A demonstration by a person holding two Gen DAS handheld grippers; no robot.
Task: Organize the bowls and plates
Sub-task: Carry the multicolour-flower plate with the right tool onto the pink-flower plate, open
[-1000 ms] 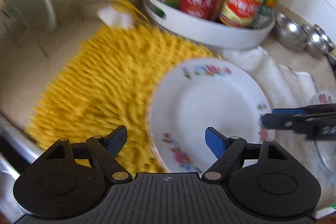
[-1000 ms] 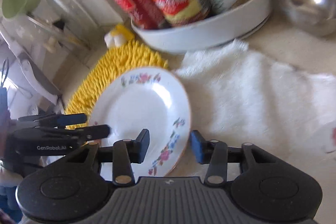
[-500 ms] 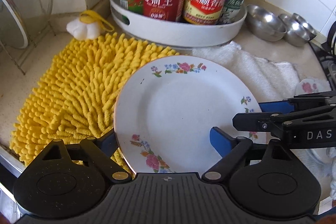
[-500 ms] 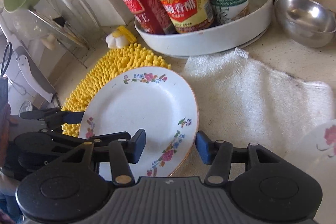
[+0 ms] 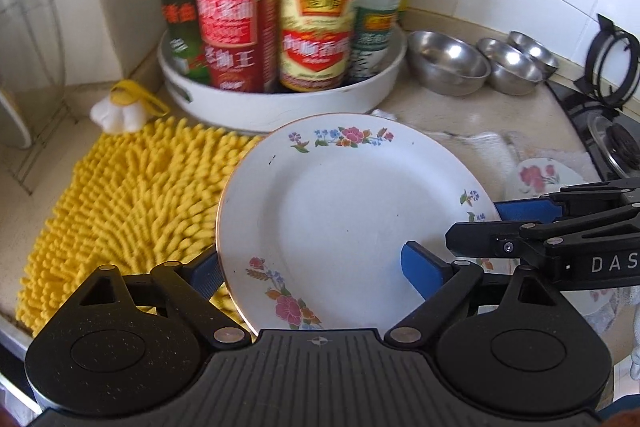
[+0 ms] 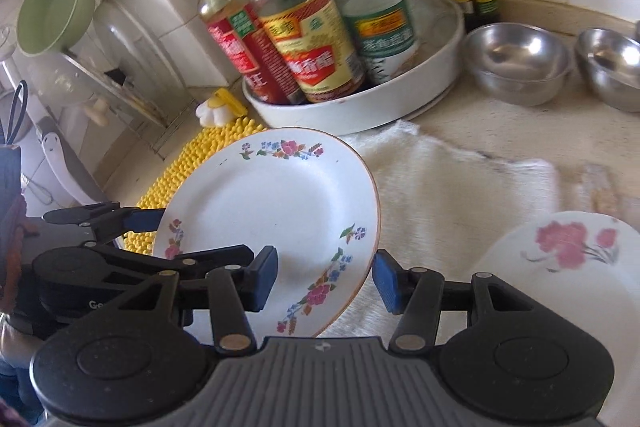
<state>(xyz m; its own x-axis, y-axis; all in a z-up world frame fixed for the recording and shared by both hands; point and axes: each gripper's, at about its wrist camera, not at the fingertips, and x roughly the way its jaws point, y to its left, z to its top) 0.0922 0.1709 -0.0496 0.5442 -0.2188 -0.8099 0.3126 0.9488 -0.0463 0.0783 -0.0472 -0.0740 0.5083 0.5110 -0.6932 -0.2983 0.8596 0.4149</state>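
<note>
Straddling the plate (image 5: 344,219) from both sides, the two grippers have its edges between their spread fingers; whether any pad presses the rim, I cannot tell. The left gripper (image 5: 312,275) takes the edge over the yellow mat (image 5: 132,195), and the right gripper (image 6: 324,279) takes the edge over the white towel (image 6: 448,195). Further right lies a second flowered dish (image 6: 568,267), with steel bowls (image 6: 520,63) behind.

The floral plate (image 5: 344,219) hides most of the left gripper's left finger (image 5: 206,273) and part of the yellow mat (image 5: 132,199). The bottles (image 5: 272,23) are blurred and cut off at the top edge. The second plate (image 6: 568,291) runs past the right edge.
</note>
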